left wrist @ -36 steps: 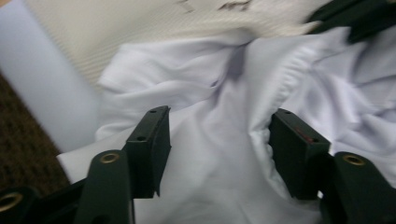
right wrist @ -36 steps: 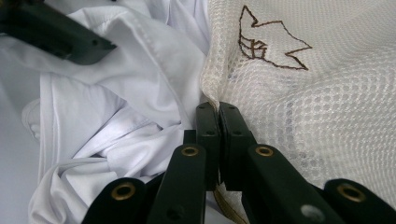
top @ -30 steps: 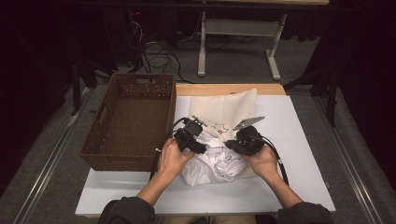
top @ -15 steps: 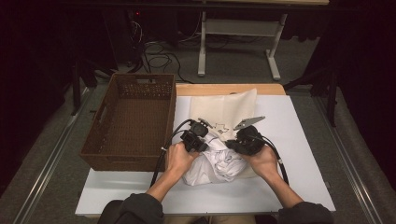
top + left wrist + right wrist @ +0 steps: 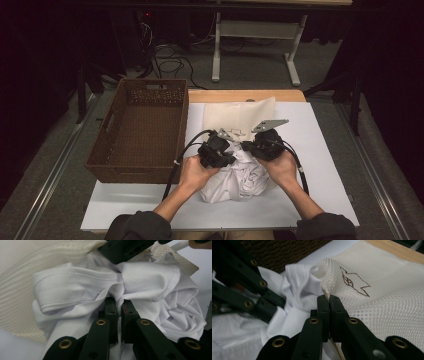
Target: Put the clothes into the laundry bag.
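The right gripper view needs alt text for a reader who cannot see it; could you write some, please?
The right gripper is shut on the edge of a cream mesh bag with a brown stitched mark. A crumpled white shirt lies left of it, with the left gripper on it.

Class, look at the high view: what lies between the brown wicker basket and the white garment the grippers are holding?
Bare white table cover, apart from the left gripper's black cable, between basket and white garment.

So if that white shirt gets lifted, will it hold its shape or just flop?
Probably flop: the white shirt lies crumpled in soft folds and bunches where the left tool pinches it. It looks thin, so likely light. The pinched fabric might slip, being smooth.
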A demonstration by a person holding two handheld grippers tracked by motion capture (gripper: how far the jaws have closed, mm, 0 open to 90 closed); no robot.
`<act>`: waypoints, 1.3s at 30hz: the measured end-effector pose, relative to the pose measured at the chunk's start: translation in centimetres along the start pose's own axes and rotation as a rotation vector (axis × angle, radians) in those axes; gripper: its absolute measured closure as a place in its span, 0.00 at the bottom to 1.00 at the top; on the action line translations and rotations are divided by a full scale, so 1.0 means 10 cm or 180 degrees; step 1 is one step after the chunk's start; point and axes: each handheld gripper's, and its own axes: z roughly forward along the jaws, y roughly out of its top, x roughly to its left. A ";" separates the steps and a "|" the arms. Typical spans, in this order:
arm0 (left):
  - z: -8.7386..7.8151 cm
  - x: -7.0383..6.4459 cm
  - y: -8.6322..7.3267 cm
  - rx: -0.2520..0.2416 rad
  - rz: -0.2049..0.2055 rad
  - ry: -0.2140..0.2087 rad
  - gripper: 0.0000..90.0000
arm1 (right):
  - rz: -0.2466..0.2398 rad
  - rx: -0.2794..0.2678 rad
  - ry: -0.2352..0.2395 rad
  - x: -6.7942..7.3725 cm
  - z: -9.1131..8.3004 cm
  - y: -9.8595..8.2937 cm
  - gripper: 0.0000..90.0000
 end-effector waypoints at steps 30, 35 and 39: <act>-0.07 0.22 0.03 0.0440 -0.0303 0.0956 0.48 | -0.0124 0.0319 0.0078 0.09 0.15 -0.19 0.99; 0.16 0.35 0.05 0.0619 -0.0527 0.0759 0.48 | -0.0124 0.0319 0.0082 0.07 0.15 -0.19 0.99; 0.17 0.35 0.05 0.0550 -0.0486 0.0545 0.79 | -0.0066 0.0317 0.0066 0.04 0.13 -0.18 0.99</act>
